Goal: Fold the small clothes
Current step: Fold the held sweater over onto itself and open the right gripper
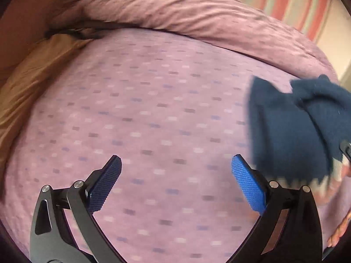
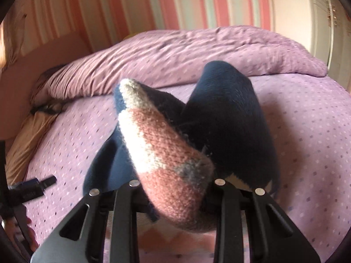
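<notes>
A small knitted garment (image 2: 166,144), dark blue with pink and cream bands, hangs bunched in my right gripper (image 2: 175,188), which is shut on it; the fingertips are hidden under the fabric. The same garment (image 1: 289,127) shows blurred at the right edge of the left wrist view, lifted above the bed. My left gripper (image 1: 176,175) is open and empty, its blue pads (image 1: 248,184) wide apart above the purple dotted bedsheet (image 1: 153,109), to the left of the garment. The left gripper also shows at the left edge of the right wrist view (image 2: 30,188).
A rumpled purple duvet (image 1: 197,19) lies along the far side of the bed. A tan pillow (image 1: 33,83) sits at the left. A pink striped wall (image 2: 175,2) stands behind, and a white wardrobe (image 2: 324,22) at the right.
</notes>
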{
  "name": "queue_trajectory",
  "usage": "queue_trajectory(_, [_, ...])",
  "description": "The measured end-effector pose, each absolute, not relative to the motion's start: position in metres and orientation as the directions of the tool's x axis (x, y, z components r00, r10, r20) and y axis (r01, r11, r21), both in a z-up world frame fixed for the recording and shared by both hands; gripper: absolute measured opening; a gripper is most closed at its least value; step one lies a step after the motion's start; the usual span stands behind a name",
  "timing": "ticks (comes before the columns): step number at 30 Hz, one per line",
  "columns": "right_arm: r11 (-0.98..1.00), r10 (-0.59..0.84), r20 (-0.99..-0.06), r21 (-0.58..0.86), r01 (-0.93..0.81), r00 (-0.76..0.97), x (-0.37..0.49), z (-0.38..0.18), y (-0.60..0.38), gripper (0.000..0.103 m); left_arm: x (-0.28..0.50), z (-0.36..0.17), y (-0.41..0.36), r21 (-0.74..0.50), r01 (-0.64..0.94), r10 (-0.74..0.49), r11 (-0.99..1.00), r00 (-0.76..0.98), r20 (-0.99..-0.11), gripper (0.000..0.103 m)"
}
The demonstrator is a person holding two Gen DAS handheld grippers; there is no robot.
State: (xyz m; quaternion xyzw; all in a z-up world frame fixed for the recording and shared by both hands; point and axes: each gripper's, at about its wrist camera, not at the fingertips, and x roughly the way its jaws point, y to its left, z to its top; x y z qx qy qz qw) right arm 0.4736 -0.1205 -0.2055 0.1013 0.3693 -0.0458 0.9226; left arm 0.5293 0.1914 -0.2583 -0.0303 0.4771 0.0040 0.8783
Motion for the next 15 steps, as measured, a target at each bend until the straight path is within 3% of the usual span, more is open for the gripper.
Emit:
queue_trajectory(6, [0.993,0.005,-0.739,0.084,0.085,0.674,0.485,-0.239,-0.052,0.030,0.526,-0.259,0.240,0.011,-0.084,0.056,0.996,0.560,-0.826,0.099])
queue_trajectory(8, [0.998,-0.027,-0.777,0.011,0.057,0.629,0.492,-0.268,-0.025,0.031,0.523,-0.259,0.250,0.022,-0.096,0.072,0.995,0.564,-0.823,0.099])
queue_trajectory(12, [0.986,-0.134,-0.757,-0.166,0.010,0.639,0.484,-0.287,0.001,0.032,0.518,-0.265,0.264,0.013,-0.123,0.080,0.992,0.560,-0.825,0.099])
queue_trajectory(15, [0.974,-0.151,-0.750,-0.223,-0.030,0.644,0.481,-0.287,0.007,0.050,0.518,-0.269,0.267,0.009,-0.133,0.082,0.991,0.553,-0.829,0.099])
